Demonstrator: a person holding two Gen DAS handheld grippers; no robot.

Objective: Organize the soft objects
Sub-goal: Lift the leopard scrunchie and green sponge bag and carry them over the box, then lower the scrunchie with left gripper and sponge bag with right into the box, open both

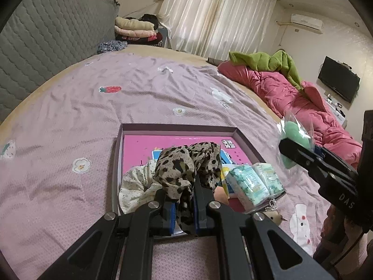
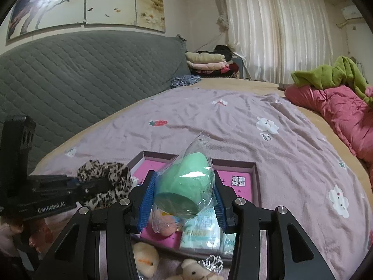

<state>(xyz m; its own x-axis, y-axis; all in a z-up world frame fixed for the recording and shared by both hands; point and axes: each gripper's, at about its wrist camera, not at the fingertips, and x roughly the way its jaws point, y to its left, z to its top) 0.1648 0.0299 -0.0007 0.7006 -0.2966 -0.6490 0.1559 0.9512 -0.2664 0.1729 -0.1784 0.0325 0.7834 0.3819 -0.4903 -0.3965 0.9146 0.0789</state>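
My left gripper point(image 1: 184, 186) is shut on a leopard-print scrunchie point(image 1: 184, 165), held just above a shallow box point(image 1: 177, 129) with a pink bottom that lies on the bed. In the right wrist view the same scrunchie point(image 2: 105, 184) shows at the left, in the left gripper's point(image 2: 93, 187) fingers. My right gripper point(image 2: 184, 184) is shut on a green egg-shaped sponge point(image 2: 186, 186) in a clear plastic bag, over the box point(image 2: 233, 164). In the left wrist view the sponge point(image 1: 295, 135) hangs at the right.
In the box lie a cream floral scrunchie point(image 1: 137, 186), tissue packs point(image 1: 254, 182) and an orange sponge point(image 2: 166, 227). Small plush toys point(image 2: 145, 259) and a tiara point(image 2: 213, 262) lie before the box. A pink quilt point(image 1: 303, 107) and green cloth point(image 1: 268, 61) sit at the right.
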